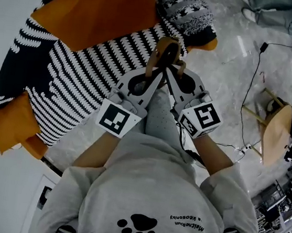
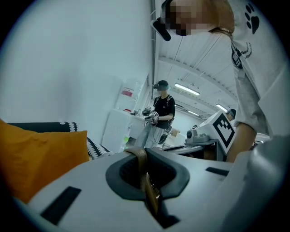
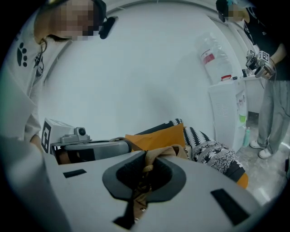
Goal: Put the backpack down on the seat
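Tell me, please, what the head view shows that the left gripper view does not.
Head view only: a wooden chair standing on the pale floor. Left gripper view only: a person standing beside a white cabinet. Both: the orange cushion and the left tool shut on the brown strap.

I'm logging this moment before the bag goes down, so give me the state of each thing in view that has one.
left hand-held gripper: shut on the brown strap.
right hand-held gripper: shut on the brown strap.
brown strap: pinched by both, held up in a loop.
seat: patterned cover, no backpack on it yet.
orange cushion: lying on the seat.
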`<state>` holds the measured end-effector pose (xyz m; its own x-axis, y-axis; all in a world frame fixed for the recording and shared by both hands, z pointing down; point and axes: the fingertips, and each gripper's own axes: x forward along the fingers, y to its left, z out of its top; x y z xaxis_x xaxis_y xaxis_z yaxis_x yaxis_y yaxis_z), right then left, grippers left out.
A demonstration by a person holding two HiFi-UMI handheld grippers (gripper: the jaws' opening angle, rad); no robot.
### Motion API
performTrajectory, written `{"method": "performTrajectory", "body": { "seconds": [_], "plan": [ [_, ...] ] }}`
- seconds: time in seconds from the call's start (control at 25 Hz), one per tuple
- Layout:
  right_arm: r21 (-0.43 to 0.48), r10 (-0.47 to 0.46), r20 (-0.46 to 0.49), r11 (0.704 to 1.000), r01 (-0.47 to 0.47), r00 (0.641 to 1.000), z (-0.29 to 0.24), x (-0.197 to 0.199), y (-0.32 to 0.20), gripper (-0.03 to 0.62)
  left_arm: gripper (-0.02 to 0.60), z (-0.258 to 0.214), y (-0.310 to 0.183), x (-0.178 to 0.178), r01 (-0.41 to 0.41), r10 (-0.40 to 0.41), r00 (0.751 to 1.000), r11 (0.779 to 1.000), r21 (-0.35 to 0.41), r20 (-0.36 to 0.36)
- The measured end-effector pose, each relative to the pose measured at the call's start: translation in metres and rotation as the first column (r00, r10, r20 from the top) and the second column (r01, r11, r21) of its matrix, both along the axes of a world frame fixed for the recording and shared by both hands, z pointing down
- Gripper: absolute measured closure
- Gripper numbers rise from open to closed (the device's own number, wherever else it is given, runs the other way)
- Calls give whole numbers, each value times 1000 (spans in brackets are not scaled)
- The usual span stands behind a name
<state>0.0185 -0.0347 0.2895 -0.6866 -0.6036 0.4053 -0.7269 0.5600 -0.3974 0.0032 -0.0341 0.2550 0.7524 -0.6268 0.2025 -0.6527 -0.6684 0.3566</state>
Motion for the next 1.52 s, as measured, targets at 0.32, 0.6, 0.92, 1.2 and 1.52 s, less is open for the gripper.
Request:
{"method": "performTrajectory", "body": {
  "seconds": [0.32, 0.6, 0.92, 1.2, 1.52],
  "plan": [
    [-29, -2, 2, 1000, 2, 1000, 66, 3, -42, 562, 563, 68, -43, 4, 2, -1, 999, 1000, -22, 42],
    [-2, 8, 0, 1000, -8, 1000, 110, 9, -25, 562, 563, 117, -26, 6, 25, -23, 997, 1000, -15, 72],
    [19, 24, -2, 1000, -24, 1000, 113, 10, -24, 562, 563, 120, -26, 4, 45, -45, 994, 999, 4, 103],
    [24, 30, -41, 999, -29, 999, 124, 11, -23, 562, 563, 132, -26, 5, 70, -70, 993, 998, 0, 100],
    [-20, 69, -66, 997, -70, 995, 160, 15, -29, 562, 563, 169, -30, 5, 85, -81, 990, 996, -34, 113]
  ]
}}
